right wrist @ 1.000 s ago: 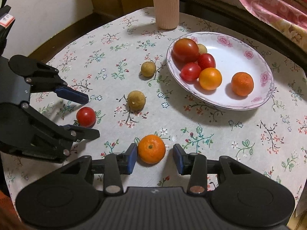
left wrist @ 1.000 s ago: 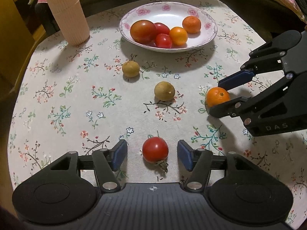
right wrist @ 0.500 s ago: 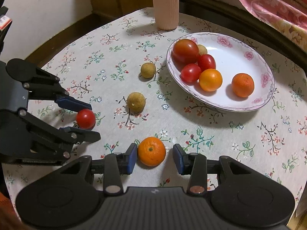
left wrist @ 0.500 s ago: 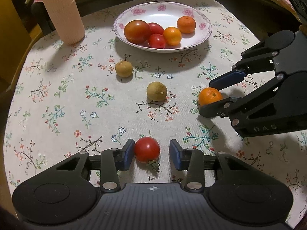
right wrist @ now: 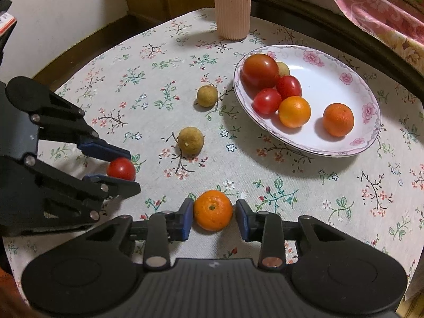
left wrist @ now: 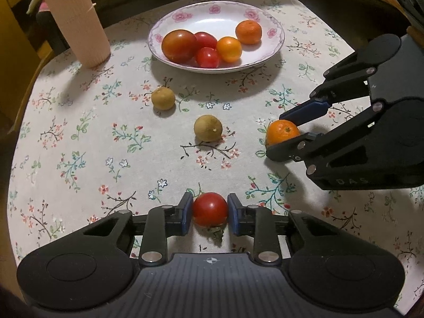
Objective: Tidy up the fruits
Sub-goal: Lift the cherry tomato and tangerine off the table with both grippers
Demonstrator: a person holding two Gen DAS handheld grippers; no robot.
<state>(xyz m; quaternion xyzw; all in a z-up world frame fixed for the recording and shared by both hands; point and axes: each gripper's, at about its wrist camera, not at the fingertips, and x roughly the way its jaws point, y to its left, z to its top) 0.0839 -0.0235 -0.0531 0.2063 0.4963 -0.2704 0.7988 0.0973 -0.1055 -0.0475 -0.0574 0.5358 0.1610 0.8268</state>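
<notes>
A small red tomato (left wrist: 210, 208) sits on the flowered tablecloth between the blue pads of my left gripper (left wrist: 210, 210). Its jaws are closing and both pads touch the tomato's sides. A tangerine (right wrist: 212, 210) lies between the fingers of my right gripper (right wrist: 214, 213), whose jaws are closing too. The left pad touches it and a thin gap shows at the right pad. A white flowered plate (left wrist: 265, 53) at the back holds several tomatoes and tangerines. Two brownish round fruits (left wrist: 163, 98) (left wrist: 208, 131) lie loose between the plate and the grippers.
A tall ribbed pink stack of cups (left wrist: 76, 21) stands at the table's far left. The round table's dark edge curves close behind the plate. A pink patterned cloth (right wrist: 371, 8) lies beyond the table at the back right.
My left gripper's jaws have drawn in from wide apart until the pads meet the red tomato. My right gripper's jaws have narrowed slightly around the tangerine. Neither fruit has left the cloth.
</notes>
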